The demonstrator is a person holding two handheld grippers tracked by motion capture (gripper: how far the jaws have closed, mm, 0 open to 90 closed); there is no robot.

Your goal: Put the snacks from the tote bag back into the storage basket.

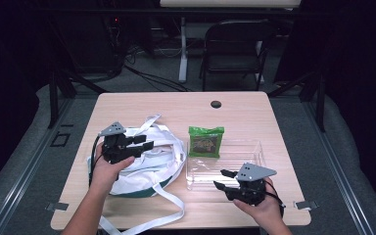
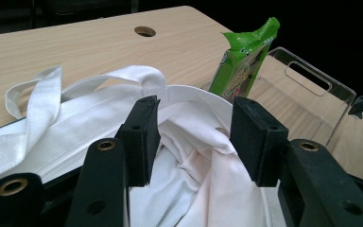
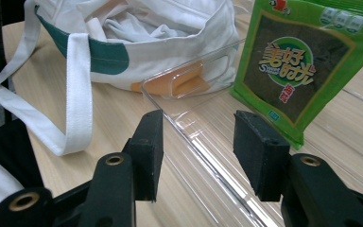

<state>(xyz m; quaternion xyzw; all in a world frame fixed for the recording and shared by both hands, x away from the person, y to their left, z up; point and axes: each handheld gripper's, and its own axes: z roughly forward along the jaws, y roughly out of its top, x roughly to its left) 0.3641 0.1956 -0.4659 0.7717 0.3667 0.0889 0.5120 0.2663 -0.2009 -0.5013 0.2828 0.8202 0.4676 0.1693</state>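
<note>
The left gripper (image 1: 144, 141) is hovering with its jaws released over the mouth of the white bag (image 1: 147, 166) lying near the worktop's left edge. The right gripper (image 1: 223, 179), jaws also released and empty, is facing the clear tray (image 1: 254, 152) near the right edge. The green packet (image 1: 205, 141) is leaning upright at the tray's far left corner. This looks like the approach before packing: next, the right jaws would need to close on the packet.

Each of the 2 black grippers, left gripper (image 1: 144, 142) and right gripper (image 1: 222, 178), carries a grey 3-cornered plate, a trailing black cable, brass-ringed screw holes and blocky square pads (image 2: 143, 138), held by bare, sleeveless forearms.
</note>
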